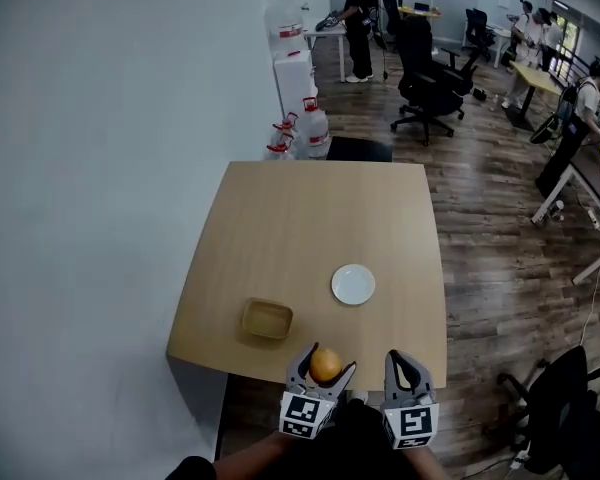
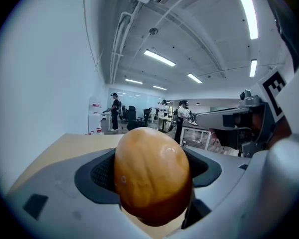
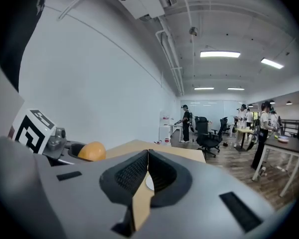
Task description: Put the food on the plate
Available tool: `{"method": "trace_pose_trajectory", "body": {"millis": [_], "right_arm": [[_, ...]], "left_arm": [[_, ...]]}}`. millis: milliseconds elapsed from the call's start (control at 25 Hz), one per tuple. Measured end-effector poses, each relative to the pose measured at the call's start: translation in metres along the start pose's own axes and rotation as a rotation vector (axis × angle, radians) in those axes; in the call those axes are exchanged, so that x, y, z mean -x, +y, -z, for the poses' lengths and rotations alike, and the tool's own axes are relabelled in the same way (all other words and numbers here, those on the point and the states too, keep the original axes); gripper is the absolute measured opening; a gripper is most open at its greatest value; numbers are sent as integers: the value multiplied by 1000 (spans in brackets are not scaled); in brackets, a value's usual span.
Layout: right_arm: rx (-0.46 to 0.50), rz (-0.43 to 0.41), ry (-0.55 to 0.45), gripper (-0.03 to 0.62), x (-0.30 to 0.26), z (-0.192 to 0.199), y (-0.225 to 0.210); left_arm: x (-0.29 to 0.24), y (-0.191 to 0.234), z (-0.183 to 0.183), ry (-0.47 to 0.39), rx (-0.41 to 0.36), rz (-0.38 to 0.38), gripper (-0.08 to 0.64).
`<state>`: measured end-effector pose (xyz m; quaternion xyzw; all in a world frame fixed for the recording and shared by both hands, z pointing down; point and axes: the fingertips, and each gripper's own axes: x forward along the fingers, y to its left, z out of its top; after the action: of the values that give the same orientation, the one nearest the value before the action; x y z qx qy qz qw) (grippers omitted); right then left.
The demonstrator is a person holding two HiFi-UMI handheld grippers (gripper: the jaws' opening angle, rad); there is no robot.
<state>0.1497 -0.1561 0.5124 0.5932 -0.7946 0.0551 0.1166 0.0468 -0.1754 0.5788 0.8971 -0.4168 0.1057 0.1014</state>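
Food (image 1: 325,365) clamped in left claw (image 1: 324,364) | right claw (image 1: 407,364) closed, empty | plate (image 1: 353,284), tray (image 1: 267,319) ahead

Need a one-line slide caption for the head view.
Left tongs hold round orange-brown food at the table's near edge; right tongs shut, empty; white plate and wooden tray ahead.

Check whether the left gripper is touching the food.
Touching. In the left gripper view, the food sits clamped between the fingers of the left gripper, pads pressed against both its sides.

White wall (image 1: 100,118), wood floor (image 1: 500,228)
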Motion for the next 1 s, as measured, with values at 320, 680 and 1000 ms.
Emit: {"method": "trace_pose_trajectory", "body": {"millis": [320, 680, 1000], "right_arm": [[-132, -41, 27, 61, -57, 2, -63], [-169, -140, 83, 61, -98, 24, -75], [-164, -185, 118, 61, -126, 29, -80]], "left_arm": [[-82, 26, 3, 71, 22, -59, 345], [-157, 47, 46, 172, 36, -126, 345], [-212, 67, 91, 305, -26, -76, 345]]}}
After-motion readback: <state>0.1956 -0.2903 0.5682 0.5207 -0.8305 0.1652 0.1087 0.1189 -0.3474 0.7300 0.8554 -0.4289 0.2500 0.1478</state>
